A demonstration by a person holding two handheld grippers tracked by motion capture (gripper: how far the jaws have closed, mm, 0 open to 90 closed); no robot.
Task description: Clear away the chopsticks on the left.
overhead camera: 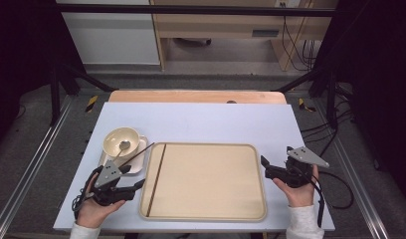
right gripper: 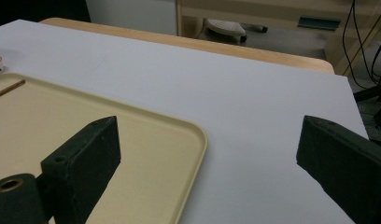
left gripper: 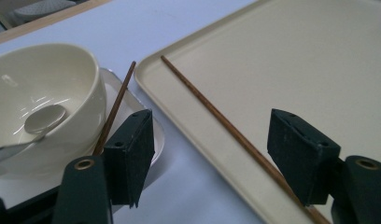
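Two chopsticks lie apart: one (left gripper: pixel 115 107) leans on the plate by the bowl (left gripper: pixel 44 102), beyond the left gripper's (left gripper: pixel 216 154) spread jaws; the other (left gripper: pixel 226 128) runs lengthwise between them on the tray (overhead camera: pixel 211 181). Right gripper (right gripper: pixel 207 172) spread, empty, farther off.

hand-held gripper (right gripper: pixel 207 168) agape, tray (right gripper: pixel 146 140) corner

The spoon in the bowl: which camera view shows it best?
The left gripper view: the spoon is close there, its head lying inside the bowl. In the high view it is small but whole.
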